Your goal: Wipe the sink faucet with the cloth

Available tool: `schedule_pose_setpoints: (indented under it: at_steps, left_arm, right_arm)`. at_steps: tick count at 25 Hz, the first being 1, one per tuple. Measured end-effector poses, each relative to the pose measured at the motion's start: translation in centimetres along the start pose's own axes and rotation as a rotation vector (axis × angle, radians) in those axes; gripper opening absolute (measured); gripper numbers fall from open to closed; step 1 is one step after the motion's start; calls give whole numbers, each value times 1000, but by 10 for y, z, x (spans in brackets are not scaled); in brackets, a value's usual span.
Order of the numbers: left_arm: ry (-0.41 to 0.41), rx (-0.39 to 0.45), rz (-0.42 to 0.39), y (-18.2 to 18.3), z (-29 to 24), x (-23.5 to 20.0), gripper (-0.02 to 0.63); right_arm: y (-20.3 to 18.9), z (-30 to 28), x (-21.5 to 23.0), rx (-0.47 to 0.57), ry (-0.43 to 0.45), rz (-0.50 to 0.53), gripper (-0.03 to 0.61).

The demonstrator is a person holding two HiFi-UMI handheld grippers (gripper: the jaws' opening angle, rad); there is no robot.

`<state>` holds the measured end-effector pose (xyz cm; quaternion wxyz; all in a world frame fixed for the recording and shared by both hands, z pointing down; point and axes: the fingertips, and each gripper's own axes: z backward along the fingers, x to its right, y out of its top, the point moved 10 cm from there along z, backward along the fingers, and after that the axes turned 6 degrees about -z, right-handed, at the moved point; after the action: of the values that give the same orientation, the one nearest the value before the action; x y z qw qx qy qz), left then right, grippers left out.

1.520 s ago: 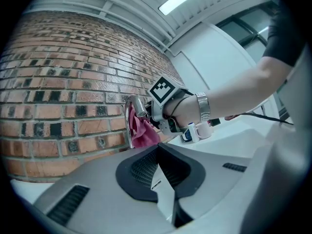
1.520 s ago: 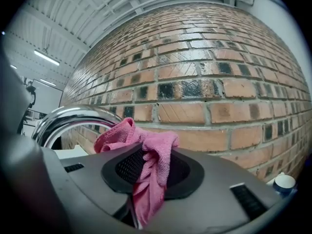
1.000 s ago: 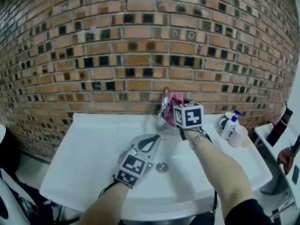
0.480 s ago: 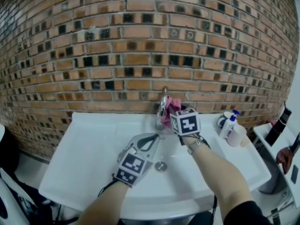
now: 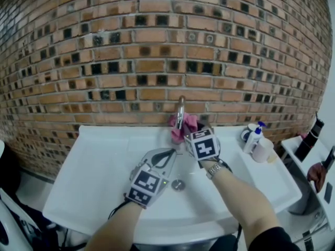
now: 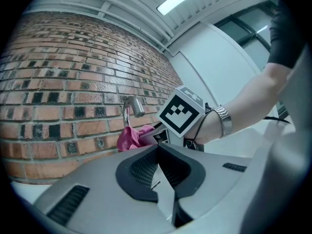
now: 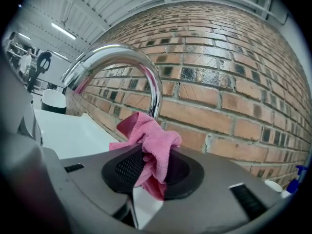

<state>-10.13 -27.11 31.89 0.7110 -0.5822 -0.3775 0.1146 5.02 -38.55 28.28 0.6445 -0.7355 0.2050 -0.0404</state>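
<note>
A chrome faucet [image 5: 180,111] [image 7: 127,67] [image 6: 130,108] arches from the back of the white sink [image 5: 104,161] against the brick wall. My right gripper [image 5: 189,131] [image 7: 152,177] is shut on a pink cloth [image 5: 180,127] [image 7: 151,140] [image 6: 131,136], and the cloth lies against the faucet's lower stem. My left gripper [image 5: 163,157] [image 6: 158,172] hovers over the basin, in front of and left of the faucet, shut and empty, clear of both cloth and faucet.
The drain [image 5: 178,184] sits in the basin below my hands. A soap bottle [image 5: 254,136] and a white cup [image 5: 265,151] stand at the sink's right end. A dark bottle [image 5: 310,140] stands further right on a side surface.
My right gripper has come down and to the left with the cloth, sliding it from the faucet's right side down along the stem. The left gripper has kept still.
</note>
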Motion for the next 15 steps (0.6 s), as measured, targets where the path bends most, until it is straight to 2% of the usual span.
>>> schedule_pose_setpoints:
  at_steps: [15]
  left_arm:
    - [-1, 0, 1, 1, 1, 0, 6]
  right_arm:
    - [-45, -6, -15, -80, 28, -10, 97]
